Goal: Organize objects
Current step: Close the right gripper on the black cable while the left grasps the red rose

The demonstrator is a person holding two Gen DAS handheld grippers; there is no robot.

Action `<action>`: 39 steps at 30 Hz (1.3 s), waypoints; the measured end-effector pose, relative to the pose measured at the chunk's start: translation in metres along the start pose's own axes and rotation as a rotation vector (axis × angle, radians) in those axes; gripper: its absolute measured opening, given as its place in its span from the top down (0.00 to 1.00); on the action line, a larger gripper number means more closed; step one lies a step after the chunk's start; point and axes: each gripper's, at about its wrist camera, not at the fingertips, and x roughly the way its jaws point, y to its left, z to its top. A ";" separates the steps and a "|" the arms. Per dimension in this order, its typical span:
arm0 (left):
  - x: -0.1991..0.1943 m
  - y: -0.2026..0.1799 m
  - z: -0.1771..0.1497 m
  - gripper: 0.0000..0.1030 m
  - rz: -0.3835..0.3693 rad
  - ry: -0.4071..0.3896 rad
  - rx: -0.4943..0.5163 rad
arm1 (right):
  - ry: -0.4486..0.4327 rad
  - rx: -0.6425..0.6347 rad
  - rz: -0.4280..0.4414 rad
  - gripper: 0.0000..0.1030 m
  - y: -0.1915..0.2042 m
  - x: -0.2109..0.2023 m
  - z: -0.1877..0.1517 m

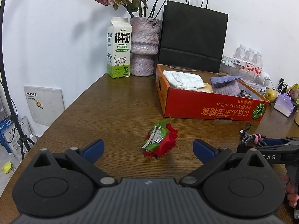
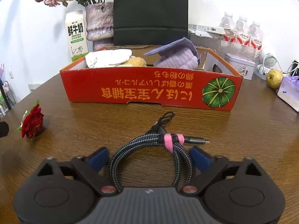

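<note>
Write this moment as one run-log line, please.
left gripper: open, facing rose clip | right gripper: open around coiled cable | red box: behind

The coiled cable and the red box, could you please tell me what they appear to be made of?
Coiled cable: a braided fabric sleeve, judging by its woven black-and-grey pattern, bound with a fuzzy pink strap, probably hook-and-loop. Red box: printed cardboard with a matte finish, shown by its thin folded walls and cut edges.

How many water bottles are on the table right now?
3 clear plastic water bottles with red labels stand side by side at the table's far right, behind the white tin; more may be hidden behind them.
</note>
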 end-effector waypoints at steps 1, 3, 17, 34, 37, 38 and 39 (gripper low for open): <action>0.000 0.000 0.000 0.00 -0.002 0.000 0.001 | -0.003 0.003 0.005 0.14 -0.001 -0.001 0.000; 0.000 -0.001 0.000 0.00 -0.003 -0.001 0.003 | -0.011 0.010 0.017 0.15 -0.002 -0.003 -0.001; 0.010 0.002 -0.003 0.00 0.016 0.036 -0.011 | -0.164 -0.055 -0.038 0.16 0.004 -0.034 -0.009; 0.043 -0.011 0.001 0.00 0.025 0.089 0.008 | -0.207 -0.078 -0.074 0.16 -0.045 -0.052 -0.018; 0.054 -0.013 0.007 0.00 0.040 0.080 0.005 | -0.211 -0.074 -0.069 0.16 -0.050 -0.053 -0.018; 0.058 -0.014 0.009 0.00 0.052 0.081 0.007 | -0.214 -0.073 -0.068 0.16 -0.051 -0.053 -0.018; 0.062 -0.014 0.010 0.00 0.063 0.080 0.010 | -0.216 -0.073 -0.068 0.16 -0.051 -0.054 -0.018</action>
